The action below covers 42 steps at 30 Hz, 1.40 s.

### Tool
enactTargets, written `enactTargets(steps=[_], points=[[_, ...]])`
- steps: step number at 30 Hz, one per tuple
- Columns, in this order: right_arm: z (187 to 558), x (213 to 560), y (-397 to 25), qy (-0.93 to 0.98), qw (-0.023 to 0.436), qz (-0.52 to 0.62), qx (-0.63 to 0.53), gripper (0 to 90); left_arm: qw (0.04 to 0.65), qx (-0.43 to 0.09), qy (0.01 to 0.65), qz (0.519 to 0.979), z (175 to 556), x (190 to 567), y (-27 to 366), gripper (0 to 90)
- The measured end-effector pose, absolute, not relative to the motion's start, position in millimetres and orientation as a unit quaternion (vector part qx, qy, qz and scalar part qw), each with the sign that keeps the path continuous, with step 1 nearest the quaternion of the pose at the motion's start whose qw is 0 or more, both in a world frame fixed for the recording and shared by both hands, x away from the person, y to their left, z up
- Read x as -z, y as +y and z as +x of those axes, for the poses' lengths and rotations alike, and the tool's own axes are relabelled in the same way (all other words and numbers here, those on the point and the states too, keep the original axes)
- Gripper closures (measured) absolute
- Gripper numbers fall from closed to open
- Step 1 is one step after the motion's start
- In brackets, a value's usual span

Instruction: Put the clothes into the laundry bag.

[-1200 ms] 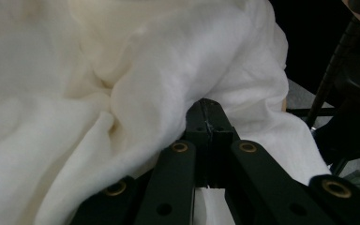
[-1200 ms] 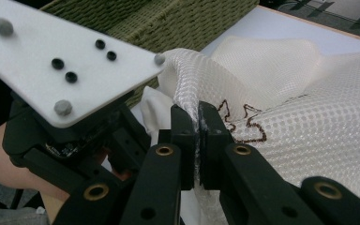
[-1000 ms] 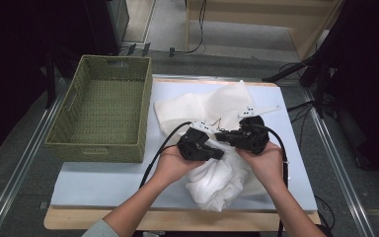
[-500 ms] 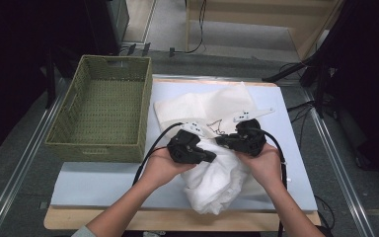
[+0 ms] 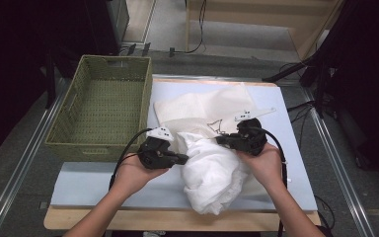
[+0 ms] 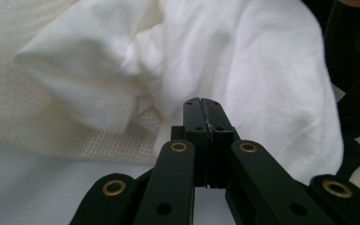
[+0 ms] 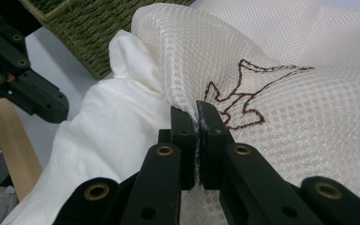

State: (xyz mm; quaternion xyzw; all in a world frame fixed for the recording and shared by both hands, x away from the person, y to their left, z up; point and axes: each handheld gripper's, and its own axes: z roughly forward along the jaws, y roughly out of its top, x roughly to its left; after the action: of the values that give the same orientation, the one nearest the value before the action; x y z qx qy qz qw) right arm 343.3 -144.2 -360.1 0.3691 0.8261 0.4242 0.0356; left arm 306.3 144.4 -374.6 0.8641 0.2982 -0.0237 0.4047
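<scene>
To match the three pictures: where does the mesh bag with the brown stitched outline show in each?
High view: mesh bag at table centre, beyond the white cloth.
Left gripper view: mesh at left, under the cloth.
Right gripper view: upper right, edge clamped in the right gripper.
Shared landmark: the white cloth.

A green woven basket (image 5: 101,111) stands on the pale counter (image 5: 94,180), off to the outer side of the left jaws and just beyond them. Past the counter's far edge, well beyond both jaws, black cables (image 5: 197,34) trail across the floor (image 5: 256,39).

White garment (image 5: 217,173) overhangs table edge; mesh bag (image 5: 202,106) partly covered (underneath).
</scene>
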Motion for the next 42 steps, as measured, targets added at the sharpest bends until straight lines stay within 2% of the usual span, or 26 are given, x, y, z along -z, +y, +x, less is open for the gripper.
enactTargets(steps=[5, 11, 23, 30, 36, 39, 42], points=[[344, 360, -144, 0.826, 0.035, 0.369, -0.424, 88.3, 0.404, 0.017, 0.314, 0.859, 313, 384, 144, 90.0], [343, 360, -145, 0.827, 0.034, 0.369, -0.423, 88.3, 0.403, -0.002, 0.292, 0.867, 313, 383, 112, 90.0], [344, 357, -149, 0.823, 0.037, 0.376, -0.424, 88.2, 0.417, 0.001, 0.266, 0.869, 324, 386, 58, 90.0], [340, 343, -149, 0.816, 0.043, 0.373, -0.439, 88.3, 0.422, 0.011, 0.262, 0.868, 329, 392, 47, 90.0], [332, 325, -148, 0.800, 0.025, 0.364, -0.475, 88.4, 0.431, 0.015, 0.258, 0.864, 335, 392, 35, 90.0], [332, 326, -150, 0.803, 0.035, 0.365, -0.469, 88.3, 0.434, 0.014, 0.261, 0.862, 340, 391, 36, 90.0], [338, 346, -157, 0.808, 0.015, 0.376, -0.454, 88.3, 0.429, 0.018, 0.269, 0.862, 345, 391, 40, 90.0]])
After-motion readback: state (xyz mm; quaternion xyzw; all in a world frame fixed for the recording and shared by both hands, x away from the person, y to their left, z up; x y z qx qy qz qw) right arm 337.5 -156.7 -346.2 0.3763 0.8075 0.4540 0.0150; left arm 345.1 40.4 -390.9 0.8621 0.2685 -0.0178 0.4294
